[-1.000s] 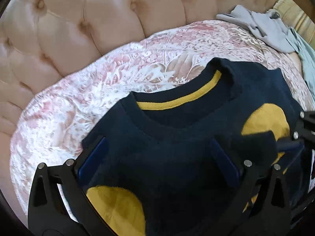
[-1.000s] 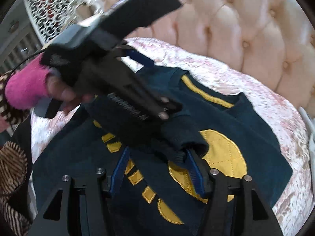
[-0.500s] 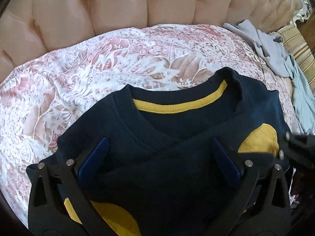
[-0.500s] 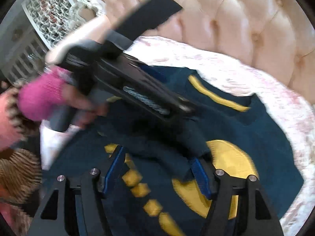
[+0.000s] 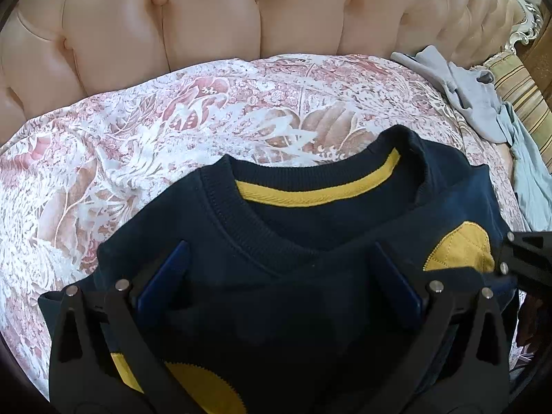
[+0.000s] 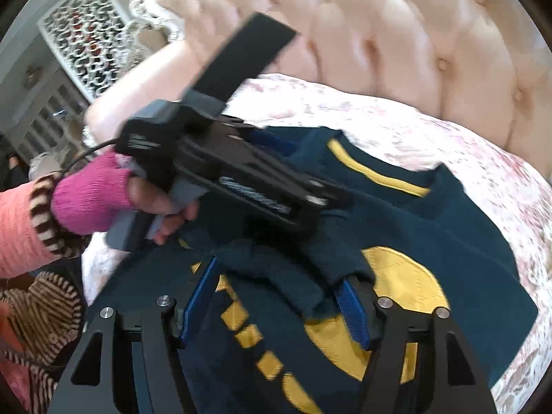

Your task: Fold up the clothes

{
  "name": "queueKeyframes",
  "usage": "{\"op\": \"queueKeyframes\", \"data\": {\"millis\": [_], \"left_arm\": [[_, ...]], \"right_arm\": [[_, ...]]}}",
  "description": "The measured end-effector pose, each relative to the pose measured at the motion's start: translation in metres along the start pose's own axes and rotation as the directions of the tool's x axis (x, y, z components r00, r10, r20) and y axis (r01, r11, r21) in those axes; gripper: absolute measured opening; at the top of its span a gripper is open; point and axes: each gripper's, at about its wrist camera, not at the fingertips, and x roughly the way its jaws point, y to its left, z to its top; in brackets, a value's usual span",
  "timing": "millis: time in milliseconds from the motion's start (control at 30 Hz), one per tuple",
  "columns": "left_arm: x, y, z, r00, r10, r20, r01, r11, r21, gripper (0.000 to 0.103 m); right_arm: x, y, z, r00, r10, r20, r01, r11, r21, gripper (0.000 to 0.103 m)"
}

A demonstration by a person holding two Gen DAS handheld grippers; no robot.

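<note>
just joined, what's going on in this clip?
A person is folding a navy sweatshirt with yellow patches on a floral bedspread. Both handheld grippers sit low over it: the left gripper spans the chest below the collar, the right gripper straddles a folded-in sleeve cuff. Grey clothes wait at the bed's far edge.

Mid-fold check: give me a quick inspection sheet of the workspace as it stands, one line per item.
Surface: pink floral bedspread, wrinkled.
Job's things: navy sweater lies collar toward the headboard, yellow patches showing; a sleeve is folded across the chest.
Clutter: grey garments heaped at the bed's far right corner.
Grippers: left gripper jaws apart, low over the sweater below the collar; right gripper jaws apart, the sleeve end between them, pads not clearly pressing.
Cables: one black cable behind the left gripper's body.
Surroundings: tufted headboard; white lattice screen; striped cushion.
</note>
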Motion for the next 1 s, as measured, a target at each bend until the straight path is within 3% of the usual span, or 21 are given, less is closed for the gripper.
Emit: {"op": "queueKeyframes", "data": {"millis": [200, 400, 433, 500, 533, 600, 633, 700, 733, 833, 900, 1000], "left_arm": [[0.000, 0.000, -0.002, 1.000, 0.003, 0.007, -0.003, 1.000, 0.006, 0.103], [0.000, 0.002, -0.004, 1.000, -0.005, 0.026, 0.005, 1.000, 0.010, 0.103], [0.000, 0.003, -0.005, 1.000, -0.009, 0.027, 0.008, 1.000, 0.012, 0.103], [0.000, 0.003, -0.006, 0.999, -0.008, 0.036, 0.007, 1.000, 0.017, 0.103], [0.001, 0.002, -0.006, 0.999, -0.001, 0.044, 0.000, 1.000, 0.021, 0.103], [0.001, 0.002, -0.008, 0.998, 0.003, 0.057, -0.004, 1.000, 0.016, 0.103], [0.000, 0.002, -0.008, 0.998, 0.005, 0.061, -0.005, 1.000, 0.015, 0.103], [0.000, 0.002, -0.010, 0.998, 0.006, 0.068, -0.007, 1.000, 0.015, 0.103], [0.000, 0.002, -0.010, 0.997, 0.006, 0.071, -0.007, 1.000, 0.015, 0.103], [0.000, 0.002, -0.011, 0.996, 0.020, 0.088, -0.020, 1.000, 0.001, 0.103], [0.001, -0.001, -0.013, 0.993, 0.043, 0.110, -0.042, 0.999, -0.007, 0.103], [-0.004, 0.000, -0.013, 0.994, 0.039, 0.104, -0.037, 0.999, -0.025, 0.103]], "right_arm": [[-0.012, -0.007, -0.003, 0.992, 0.100, 0.083, -0.104, 0.993, 0.053, 0.068], [-0.006, -0.001, 0.007, 0.983, 0.176, 0.057, -0.180, 0.981, 0.070, 0.068], [-0.011, -0.001, 0.007, 0.973, 0.219, 0.074, -0.224, 0.972, 0.071, 0.068], [-0.023, -0.003, 0.002, 0.921, 0.367, 0.130, -0.378, 0.923, 0.069, 0.068], [-0.024, -0.004, -0.001, 0.915, 0.380, 0.138, -0.392, 0.917, 0.073, 0.068], [-0.010, -0.003, -0.002, 0.964, 0.261, 0.058, -0.265, 0.960, 0.085, 0.068], [-0.001, -0.002, -0.002, 0.968, 0.249, 0.017, -0.249, 0.964, 0.094, 0.068], [0.011, 0.005, -0.001, 0.965, 0.261, -0.030, -0.258, 0.962, 0.087, 0.069], [0.008, 0.008, 0.001, 0.956, 0.293, -0.014, -0.291, 0.954, 0.078, 0.069], [-0.011, 0.008, 0.001, 0.905, 0.410, 0.113, -0.420, 0.903, 0.093, 0.069], [-0.012, 0.012, -0.004, 0.909, 0.407, 0.088, -0.414, 0.905, 0.093, 0.069], [-0.002, 0.015, -0.010, 0.934, 0.353, 0.061, -0.357, 0.928, 0.108, 0.069]]}}
